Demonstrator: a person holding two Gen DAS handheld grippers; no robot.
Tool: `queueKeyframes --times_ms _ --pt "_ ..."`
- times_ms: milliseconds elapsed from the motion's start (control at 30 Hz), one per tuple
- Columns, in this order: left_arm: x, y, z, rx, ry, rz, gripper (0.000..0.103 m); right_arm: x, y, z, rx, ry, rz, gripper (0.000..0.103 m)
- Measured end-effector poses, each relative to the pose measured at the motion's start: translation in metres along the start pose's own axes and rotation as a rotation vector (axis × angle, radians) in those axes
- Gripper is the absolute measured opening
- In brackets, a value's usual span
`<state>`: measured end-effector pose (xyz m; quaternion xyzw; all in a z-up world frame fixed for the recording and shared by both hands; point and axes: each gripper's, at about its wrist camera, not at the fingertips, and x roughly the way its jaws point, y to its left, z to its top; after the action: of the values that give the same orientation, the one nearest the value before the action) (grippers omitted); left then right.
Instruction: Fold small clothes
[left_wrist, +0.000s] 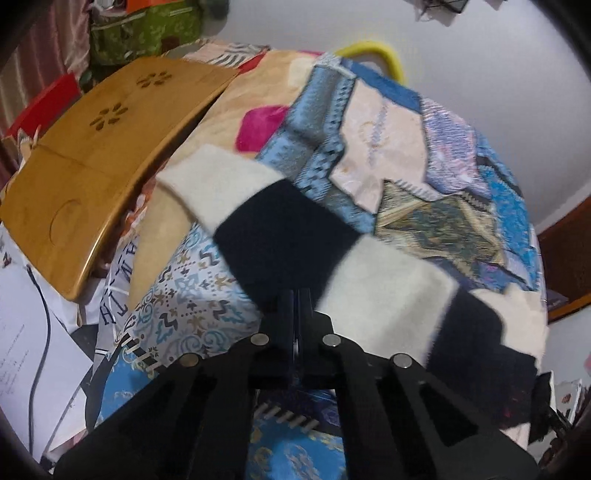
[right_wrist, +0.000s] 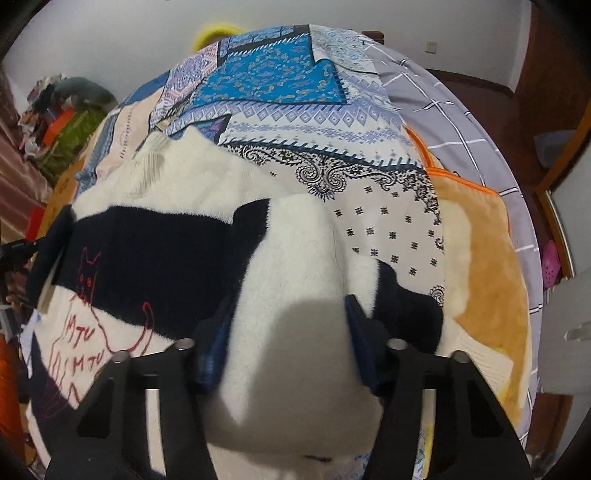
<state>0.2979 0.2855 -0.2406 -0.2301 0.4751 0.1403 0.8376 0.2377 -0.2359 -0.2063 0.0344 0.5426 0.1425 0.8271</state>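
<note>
step: gripping sleeves for the fold | left tool (left_wrist: 299, 295) clamped tight on a dark sleeve band, lower centre | sweater (right_wrist: 155, 236) spread on the bed (right_wrist: 280, 74) | right tool (right_wrist: 288, 321) narrowed around a white sleeve fold (pads touching, it seems) | next: carry both sleeves inward

A wooden lap tray (left_wrist: 85, 184) lies tilted beside the patchwork bedspread (right_wrist: 295, 103), with an orange plush blanket (right_wrist: 491, 280) opposite.
</note>
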Motion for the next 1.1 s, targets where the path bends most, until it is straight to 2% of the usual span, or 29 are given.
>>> queueKeyframes --times_ms 100,200,400,533,700,867,1033,1100 --pt "-0.021 -0.017 0.003 0.053 -0.048 -0.003 0.000 -0.010 0.000 -0.002 -0.010 -0.025 -0.003 0.031" --pt "-0.045 -0.041 0.004 0.120 -0.098 -0.008 0.000 -0.023 -0.005 -0.003 -0.013 -0.062 0.001 0.022" --pt "-0.078 -0.075 -0.001 0.198 -0.153 -0.010 0.000 -0.051 -0.031 -0.007 0.027 -0.130 -0.018 0.018" --pt "-0.074 -0.068 -0.006 0.147 -0.104 -0.041 0.004 -0.060 -0.049 -0.018 0.049 -0.136 -0.050 0.018" --pt "-0.049 -0.041 -0.014 0.052 -0.003 -0.052 0.008 -0.068 -0.074 -0.029 0.098 -0.130 -0.077 0.022" --pt "-0.020 -0.022 -0.024 0.025 0.075 -0.008 0.035 -0.072 -0.091 -0.039 0.112 -0.117 -0.139 0.022" --pt "0.008 -0.008 -0.027 -0.037 0.150 -0.052 0.039 -0.083 -0.098 -0.042 0.101 -0.111 -0.200 0.022" --pt "0.019 -0.002 -0.028 -0.079 0.178 -0.081 0.039 -0.091 -0.101 -0.044 0.102 -0.121 -0.208 0.027"
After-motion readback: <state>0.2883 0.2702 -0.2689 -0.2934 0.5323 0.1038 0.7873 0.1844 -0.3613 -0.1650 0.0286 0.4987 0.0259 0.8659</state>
